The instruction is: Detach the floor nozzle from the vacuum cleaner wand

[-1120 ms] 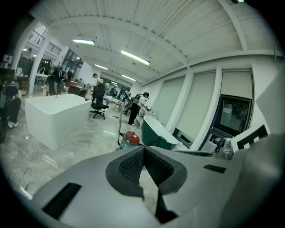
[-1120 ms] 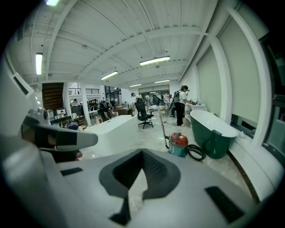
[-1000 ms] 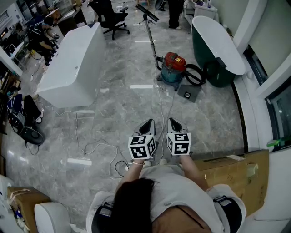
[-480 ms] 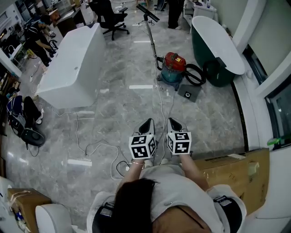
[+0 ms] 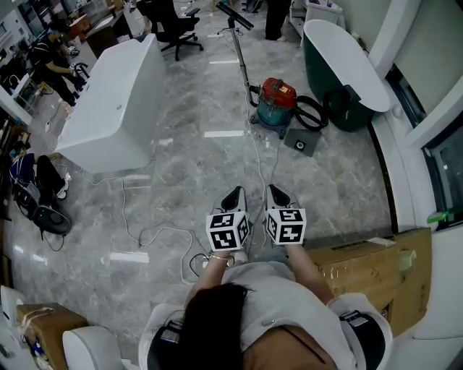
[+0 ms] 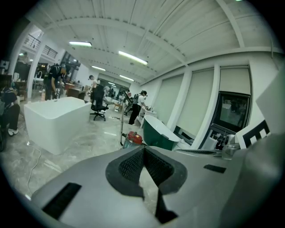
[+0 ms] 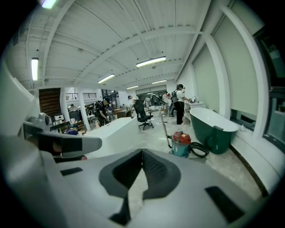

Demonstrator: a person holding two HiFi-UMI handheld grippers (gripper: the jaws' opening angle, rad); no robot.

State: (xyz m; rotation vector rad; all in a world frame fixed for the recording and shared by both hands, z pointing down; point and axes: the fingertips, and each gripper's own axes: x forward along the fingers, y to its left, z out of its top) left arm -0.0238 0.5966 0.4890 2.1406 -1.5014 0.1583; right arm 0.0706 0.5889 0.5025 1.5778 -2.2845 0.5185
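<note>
Jaws together on both sides, nothing between them. My left gripper (image 6: pixel 143 149) and right gripper (image 7: pixel 142 152) are empty, held side by side just in front of me and pointing out over the marble floor (image 5: pixel 188 166). Well ahead sits the red vacuum cleaner (image 5: pixel 278 100), its black hose (image 5: pixel 312 115) coiled beside it, close to the green bathtub (image 5: pixel 347 72). The wand (image 5: pixel 239 50) runs away from the canister, with the dark floor nozzle (image 5: pixel 234 16) on its far end. A white bathtub (image 5: pixel 116 101) sits off to the left.
</note>
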